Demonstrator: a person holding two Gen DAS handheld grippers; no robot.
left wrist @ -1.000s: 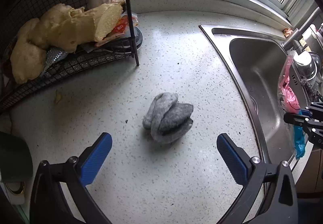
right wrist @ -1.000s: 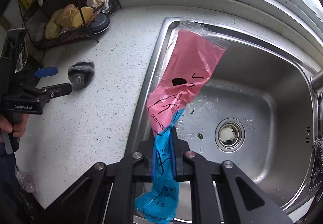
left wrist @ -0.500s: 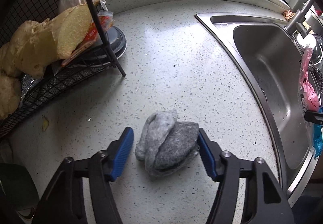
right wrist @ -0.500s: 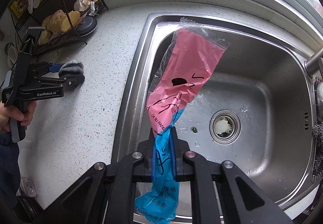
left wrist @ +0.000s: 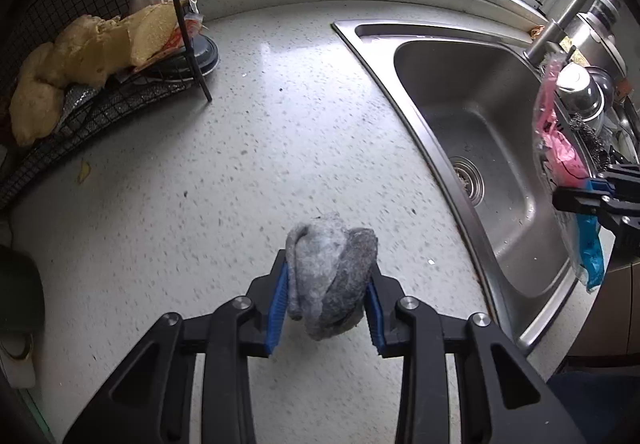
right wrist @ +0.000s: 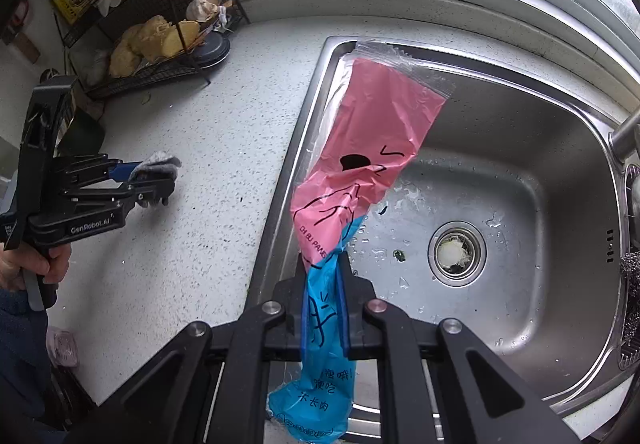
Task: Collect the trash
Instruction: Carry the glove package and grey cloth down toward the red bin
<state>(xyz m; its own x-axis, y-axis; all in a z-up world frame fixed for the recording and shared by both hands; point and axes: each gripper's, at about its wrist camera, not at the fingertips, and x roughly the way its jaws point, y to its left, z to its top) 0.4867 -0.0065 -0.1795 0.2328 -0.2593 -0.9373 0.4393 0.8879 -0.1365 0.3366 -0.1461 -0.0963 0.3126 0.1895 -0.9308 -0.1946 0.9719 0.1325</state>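
Note:
A crumpled grey cloth wad (left wrist: 332, 272) sits between the blue pads of my left gripper (left wrist: 326, 284). Its jaws are closing, and both pads press on the wad's sides just above the speckled counter (left wrist: 240, 164). The right wrist view shows the same gripper (right wrist: 148, 184) in a person's hand, with the grey wad (right wrist: 158, 164) at its tips. My right gripper (right wrist: 324, 276) is shut on a pink and blue plastic wrapper (right wrist: 372, 148), which hangs over the sink's left rim. In the left wrist view that wrapper (left wrist: 560, 152) and the right gripper (left wrist: 592, 196) show at the far right.
A steel sink (left wrist: 460, 92) with a drain (right wrist: 456, 252) fills the right side, and a faucet (left wrist: 560, 24) stands behind it. At the back left, a black wire rack (left wrist: 80, 112) holds yellow lumps. A dark cup (left wrist: 16, 292) stands at the left edge, and a steel scourer (right wrist: 630, 264) lies at the sink's right.
My left gripper moved forward over the grey wad, and its jaws went from wide open to pressing on it. The right gripper kept its hold on the wrapper.

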